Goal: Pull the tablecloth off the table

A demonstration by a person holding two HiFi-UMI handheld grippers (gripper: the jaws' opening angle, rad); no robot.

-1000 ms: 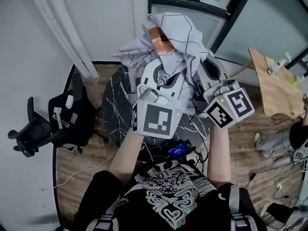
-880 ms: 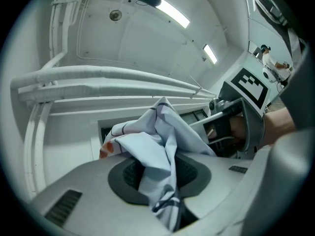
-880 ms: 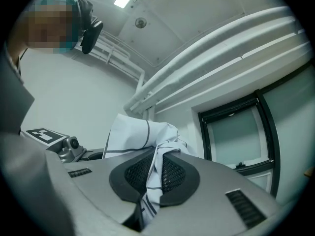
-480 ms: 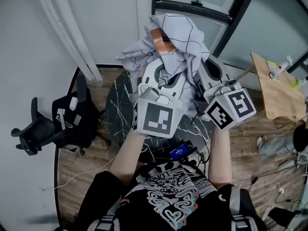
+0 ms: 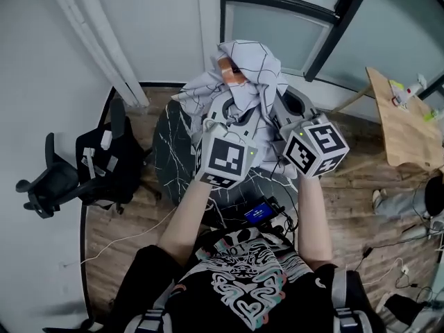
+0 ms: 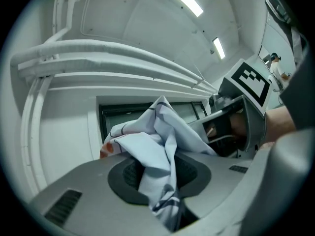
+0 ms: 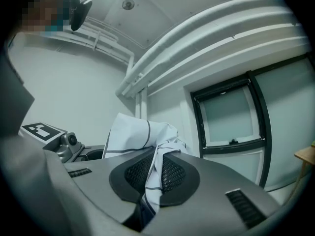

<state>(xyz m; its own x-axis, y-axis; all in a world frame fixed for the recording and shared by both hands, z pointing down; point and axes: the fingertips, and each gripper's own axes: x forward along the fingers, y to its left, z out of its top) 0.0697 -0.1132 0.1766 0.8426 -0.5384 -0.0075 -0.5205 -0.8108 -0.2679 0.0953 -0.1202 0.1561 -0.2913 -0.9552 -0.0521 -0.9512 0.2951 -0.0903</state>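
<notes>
Lowered together, left gripper (image 6: 160, 175) and right gripper (image 7: 155, 175) each have jaws clamped on bunched tablecloth (image 5: 250, 64).

Head view: up high, aimed steeply down over round black marbled table (image 5: 170, 155) and wood-plank floor (image 5: 118, 255). Both gripper views: tight along own jaws, aimed level at white wall (image 7: 74, 82) and black-framed window (image 7: 229, 117). Shared across all three: bunched white line-patterned tablecloth (image 5: 250, 68), same window.

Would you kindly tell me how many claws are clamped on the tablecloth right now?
2. The left claw pinches a fold of the bunched tablecloth on the bundle's left side; the right claw pinches another fold on its right. No other claw is in view.
</notes>
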